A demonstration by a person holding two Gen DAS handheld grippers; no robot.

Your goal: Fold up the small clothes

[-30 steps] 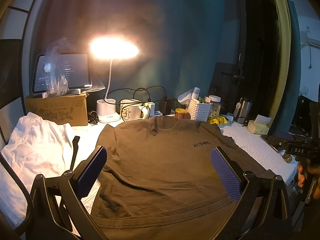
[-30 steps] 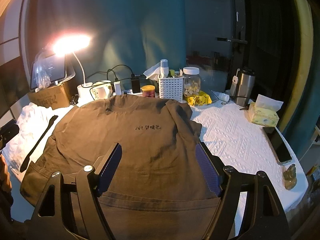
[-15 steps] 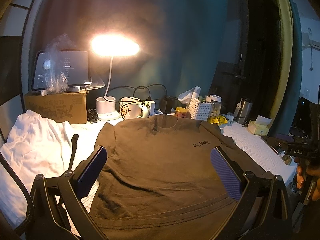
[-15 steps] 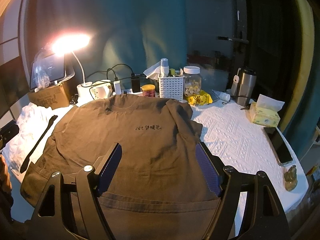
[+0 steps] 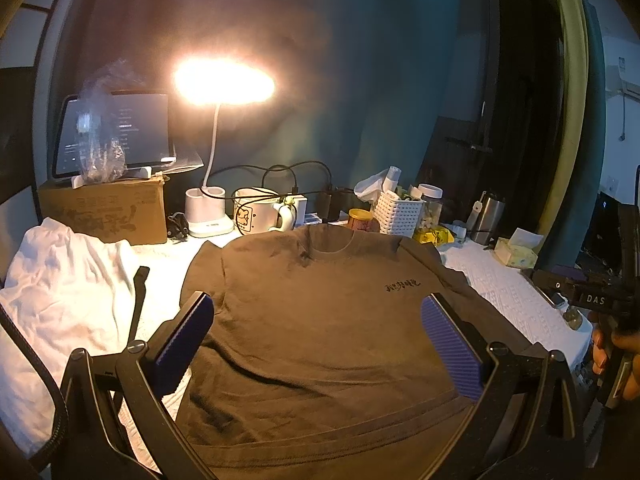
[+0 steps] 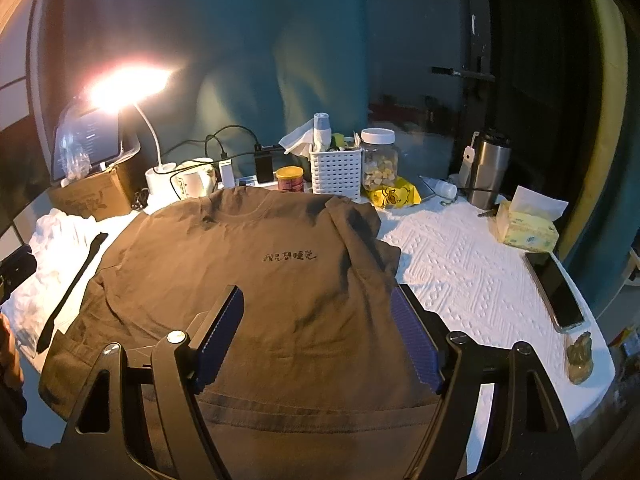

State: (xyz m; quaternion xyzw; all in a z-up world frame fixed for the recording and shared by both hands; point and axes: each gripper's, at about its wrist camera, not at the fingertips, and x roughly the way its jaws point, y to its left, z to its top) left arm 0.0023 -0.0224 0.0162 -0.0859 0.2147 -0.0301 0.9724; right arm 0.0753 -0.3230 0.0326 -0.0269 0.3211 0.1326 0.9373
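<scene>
A brown T-shirt point(image 5: 320, 320) with small black lettering lies spread face up on the white-covered table; it also shows in the right wrist view point(image 6: 256, 280). Its right sleeve point(image 6: 360, 228) is folded in over the body. My left gripper point(image 5: 316, 332) is open and empty, held above the shirt's lower part. My right gripper point(image 6: 316, 320) is open and empty, held above the shirt's lower right part. The right gripper's body shows at the right edge of the left wrist view point(image 5: 592, 300).
A white garment point(image 5: 60, 292) lies left of the shirt with a black strap point(image 5: 138, 300) on it. A lit desk lamp point(image 5: 220, 84), mug point(image 5: 256, 212), white basket point(image 6: 336, 172), jar point(image 6: 378, 160), flask point(image 6: 488, 168), tissue pack point(image 6: 528, 228) and phone point(image 6: 558, 288) line the back and right.
Both grippers stay open above the shirt. The left wrist view has tilted up slightly, so the table sits a little lower in frame. The shirt has not moved.
</scene>
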